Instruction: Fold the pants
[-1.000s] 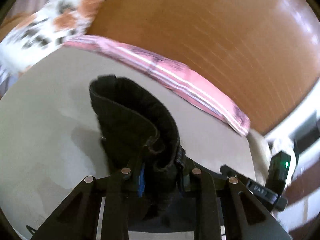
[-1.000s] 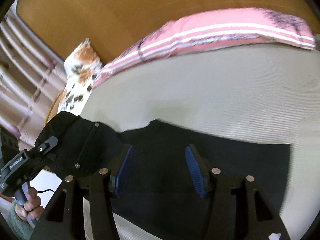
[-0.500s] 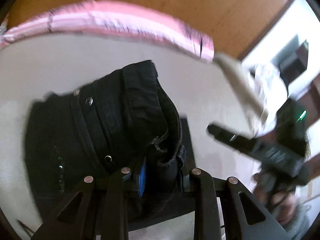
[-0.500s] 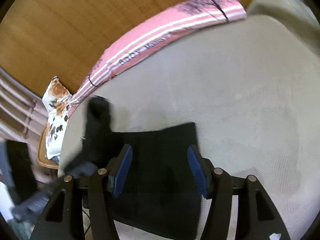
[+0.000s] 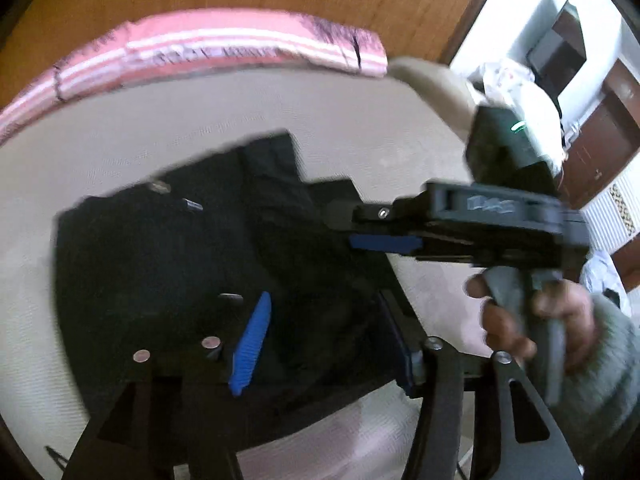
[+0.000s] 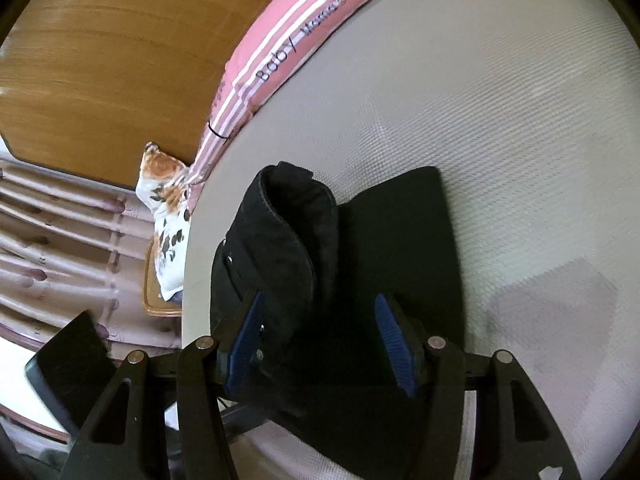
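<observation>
Left wrist view, blurred, shows the black pants folded on the bed near its pink-blanket edge, directly under the left gripper, apparently spread and empty; the right gripper, likewise parted, straddles their raised waistband fold.

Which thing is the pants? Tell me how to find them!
Find the big pale bed cover that fills most of the view, with a pink striped blanket along its far edge by the wooden wall. In the middle of that cover lie the pants. They are the only black cloth there, partly folded, with the waistband end curled up on one side.
</observation>
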